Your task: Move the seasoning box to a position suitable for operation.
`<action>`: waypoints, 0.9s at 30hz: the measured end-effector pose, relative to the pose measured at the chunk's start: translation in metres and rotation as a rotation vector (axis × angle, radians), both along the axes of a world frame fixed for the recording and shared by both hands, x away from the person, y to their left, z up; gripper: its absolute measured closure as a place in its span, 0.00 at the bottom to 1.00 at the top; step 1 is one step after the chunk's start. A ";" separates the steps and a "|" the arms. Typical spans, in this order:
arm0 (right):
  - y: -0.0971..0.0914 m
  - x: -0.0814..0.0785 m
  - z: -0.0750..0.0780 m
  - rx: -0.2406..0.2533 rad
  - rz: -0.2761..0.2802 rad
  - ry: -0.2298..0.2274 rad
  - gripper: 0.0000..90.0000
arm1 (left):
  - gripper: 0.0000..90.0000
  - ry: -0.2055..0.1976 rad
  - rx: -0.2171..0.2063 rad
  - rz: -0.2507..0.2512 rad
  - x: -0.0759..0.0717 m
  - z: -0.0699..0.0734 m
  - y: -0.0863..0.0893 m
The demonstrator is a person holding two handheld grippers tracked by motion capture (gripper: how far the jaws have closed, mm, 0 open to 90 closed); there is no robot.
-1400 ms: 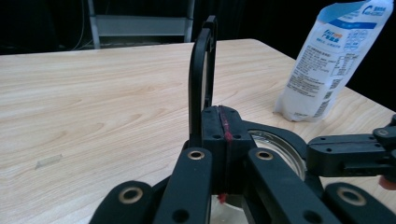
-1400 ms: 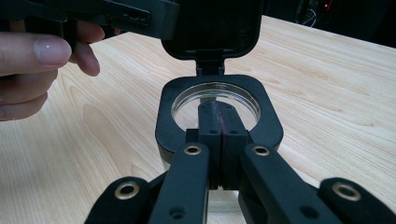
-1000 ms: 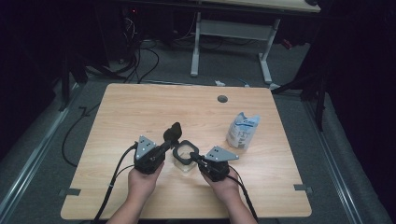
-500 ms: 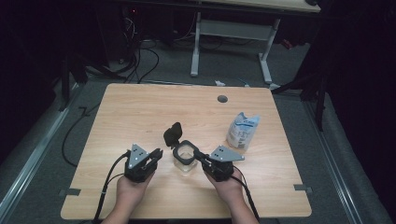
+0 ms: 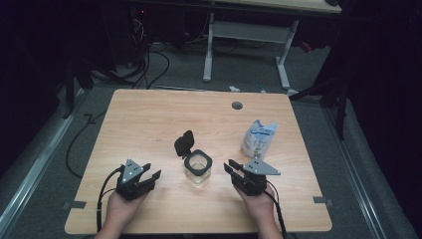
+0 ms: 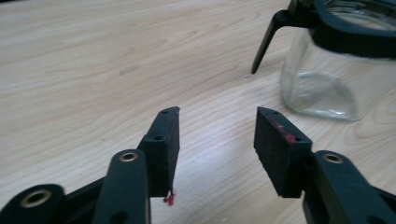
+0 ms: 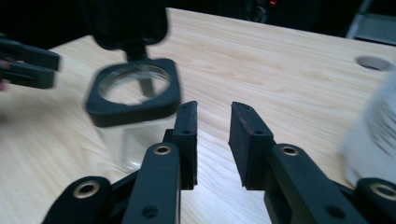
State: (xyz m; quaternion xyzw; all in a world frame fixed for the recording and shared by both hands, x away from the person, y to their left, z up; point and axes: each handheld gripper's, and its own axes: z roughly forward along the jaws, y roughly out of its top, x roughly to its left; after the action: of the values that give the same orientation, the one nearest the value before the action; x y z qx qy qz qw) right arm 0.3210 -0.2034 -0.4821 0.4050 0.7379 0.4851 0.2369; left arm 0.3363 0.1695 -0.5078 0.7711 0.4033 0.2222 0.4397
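Flanking the open-lidded glass jar (image 5: 198,168) at 9 and 3 o'clock, left gripper (image 5: 148,175) and right gripper (image 5: 231,168) fingers have just been opening, empty.

High view looks down and forward over the table (image 5: 149,114); both gripper views sit low and close, each facing the jar (image 5: 198,167) from opposite sides

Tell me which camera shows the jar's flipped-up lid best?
The high view: the glass jar stands whole there, and its black lid is hinged open behind the rim. The right gripper view shows the lid blurred and cut off at the top. The left gripper view catches only the lid's dark edge.
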 end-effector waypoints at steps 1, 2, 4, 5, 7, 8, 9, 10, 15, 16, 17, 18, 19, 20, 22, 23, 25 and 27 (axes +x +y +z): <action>-0.002 0.000 -0.001 -0.001 -0.008 0.002 0.79 | 0.55 -0.005 0.004 -0.001 0.000 -0.001 0.001; -0.006 -0.001 -0.003 0.000 -0.024 0.006 0.78 | 0.54 -0.005 0.002 -0.005 0.000 -0.002 0.002; -0.010 -0.003 -0.006 -0.009 -0.051 0.016 0.77 | 0.52 -0.006 0.007 -0.016 0.001 -0.004 0.003; -0.013 -0.003 -0.009 -0.018 -0.070 0.019 0.76 | 0.50 -0.005 0.008 -0.026 0.001 -0.004 0.004; -0.019 -0.004 -0.013 -0.034 -0.098 0.031 0.73 | 0.49 -0.003 0.002 -0.050 0.002 -0.005 0.004; -0.022 -0.006 -0.016 -0.043 -0.117 0.033 0.72 | 0.48 -0.001 0.002 -0.056 0.002 -0.005 0.004; -0.025 -0.007 -0.017 -0.042 -0.132 0.031 0.71 | 0.47 -0.004 0.005 -0.056 0.001 -0.006 0.005; -0.029 -0.009 -0.019 -0.032 -0.151 0.036 0.71 | 0.47 -0.001 -0.011 -0.057 0.001 -0.007 0.007; -0.048 -0.018 -0.026 -0.047 -0.240 0.075 0.68 | 0.46 0.007 -0.008 -0.070 0.001 -0.011 0.009; -0.050 -0.019 -0.027 -0.049 -0.246 0.076 0.68 | 0.46 -0.006 0.005 -0.071 -0.001 -0.012 0.010; -0.053 -0.021 -0.027 -0.051 -0.254 0.082 0.67 | 0.46 -0.008 0.004 -0.073 -0.001 -0.012 0.011; -0.055 -0.021 -0.027 -0.058 -0.260 0.083 0.66 | 0.45 0.001 0.005 -0.076 -0.001 -0.013 0.012; -0.058 -0.022 -0.027 -0.066 -0.266 0.082 0.65 | 0.44 0.009 0.008 -0.075 -0.001 -0.014 0.012; -0.061 -0.022 -0.027 -0.069 -0.274 0.088 0.65 | 0.43 0.013 0.003 -0.077 -0.001 -0.014 0.013; -0.066 -0.021 -0.024 -0.070 -0.282 0.085 0.64 | 0.43 0.015 -0.003 -0.070 -0.002 -0.014 0.014; -0.070 -0.019 -0.022 -0.075 -0.281 0.079 0.64 | 0.43 0.014 -0.003 -0.067 -0.003 -0.014 0.015; -0.075 -0.015 -0.019 -0.077 -0.280 0.076 0.64 | 0.43 0.013 -0.012 -0.055 -0.003 -0.013 0.017; -0.079 -0.009 -0.018 -0.079 -0.277 0.067 0.64 | 0.45 0.007 -0.024 -0.046 -0.002 -0.013 0.019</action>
State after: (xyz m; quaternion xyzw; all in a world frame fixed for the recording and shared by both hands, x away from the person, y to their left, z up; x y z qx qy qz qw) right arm 0.3119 -0.2825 -0.4998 0.5094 0.7008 0.4045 0.2927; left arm 0.3343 0.1885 -0.5204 0.7756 0.3895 0.2045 0.4526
